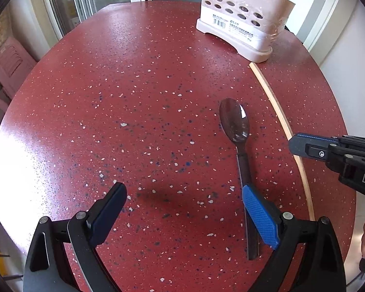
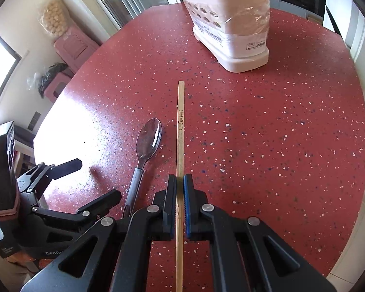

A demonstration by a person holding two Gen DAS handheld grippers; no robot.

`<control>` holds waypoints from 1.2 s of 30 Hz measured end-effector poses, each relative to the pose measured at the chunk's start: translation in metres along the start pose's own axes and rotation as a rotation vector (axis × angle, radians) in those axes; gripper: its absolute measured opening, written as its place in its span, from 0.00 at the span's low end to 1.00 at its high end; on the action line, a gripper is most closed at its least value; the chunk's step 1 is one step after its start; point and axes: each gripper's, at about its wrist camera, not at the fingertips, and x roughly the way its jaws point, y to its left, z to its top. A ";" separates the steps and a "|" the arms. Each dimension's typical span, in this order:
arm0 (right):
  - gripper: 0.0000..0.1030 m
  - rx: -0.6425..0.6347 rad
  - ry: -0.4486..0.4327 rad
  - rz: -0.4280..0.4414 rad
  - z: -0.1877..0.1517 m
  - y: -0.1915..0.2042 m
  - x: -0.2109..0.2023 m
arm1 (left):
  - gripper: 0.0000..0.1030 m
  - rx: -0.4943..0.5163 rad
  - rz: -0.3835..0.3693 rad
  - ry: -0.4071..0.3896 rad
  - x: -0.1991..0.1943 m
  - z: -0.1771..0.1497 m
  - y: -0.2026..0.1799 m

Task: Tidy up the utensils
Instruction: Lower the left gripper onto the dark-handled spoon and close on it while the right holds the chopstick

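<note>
The left gripper (image 1: 184, 194) hovers low over the red speckled stone-look bench (image 1: 133, 97), its jaws wide apart and holding nothing. The dark-handled metal spoon (image 1: 234, 121) lies flat on the bench, its handle passing just beside the blue pad (image 1: 260, 216) of the right-hand jaw, its bowl ahead of the jaws. Right of the spoon lies the long pale wooden chopstick (image 2: 180, 126); the right gripper (image 2: 180, 182) has its jaws clamped together on it. Well ahead of both jaws stands the pale pink perforated plastic utensil holder (image 2: 231, 24), partly wrapped in clear film.
</note>
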 end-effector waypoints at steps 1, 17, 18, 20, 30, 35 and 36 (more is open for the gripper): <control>0.06 -0.003 -0.003 -0.002 0.000 -0.001 0.000 | 1.00 0.003 -0.003 0.003 0.001 0.000 -0.002; 0.06 0.072 -0.029 0.003 -0.011 -0.017 -0.013 | 1.00 0.054 -0.027 0.033 0.010 0.004 -0.019; 0.06 0.075 -0.031 0.003 -0.011 -0.017 -0.014 | 1.00 0.047 -0.035 0.033 0.009 0.006 -0.019; 0.06 0.079 -0.039 0.004 -0.011 -0.019 -0.016 | 1.00 0.022 -0.070 0.030 0.007 0.011 -0.020; 0.06 0.104 -0.084 0.000 -0.013 -0.030 -0.036 | 1.00 0.090 0.027 0.070 0.024 0.027 -0.056; 0.06 0.113 -0.091 0.024 -0.018 -0.037 -0.038 | 1.00 0.126 0.016 0.119 0.027 0.036 -0.060; 0.06 0.114 -0.094 0.029 -0.018 -0.037 -0.039 | 1.00 0.137 0.011 0.128 0.028 0.038 -0.061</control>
